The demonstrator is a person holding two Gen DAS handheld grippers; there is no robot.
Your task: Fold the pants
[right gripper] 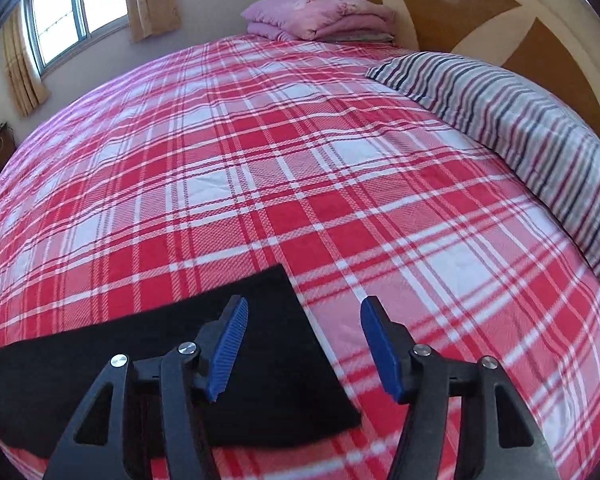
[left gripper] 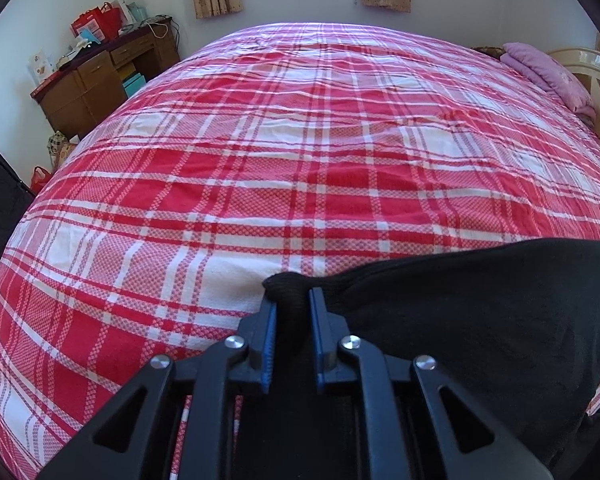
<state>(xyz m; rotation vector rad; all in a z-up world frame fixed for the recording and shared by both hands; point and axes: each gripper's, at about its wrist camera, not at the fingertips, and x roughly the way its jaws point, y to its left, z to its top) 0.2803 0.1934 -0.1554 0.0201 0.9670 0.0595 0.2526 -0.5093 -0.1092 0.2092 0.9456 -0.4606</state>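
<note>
The left gripper pinches a bunched corner of the pants, which lie on the bed. The right gripper is spread, empty. Lifting one-sided risks skewing the fold.

Right gripper fingers apart above black pants; plaid bedsheet beneath

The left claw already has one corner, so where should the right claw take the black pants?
Take the free corner of the black pants beside the open right claw, coming from above. The cloth lies flat on the plaid bedspread, so pinch its edge, matching the left claw.
</note>
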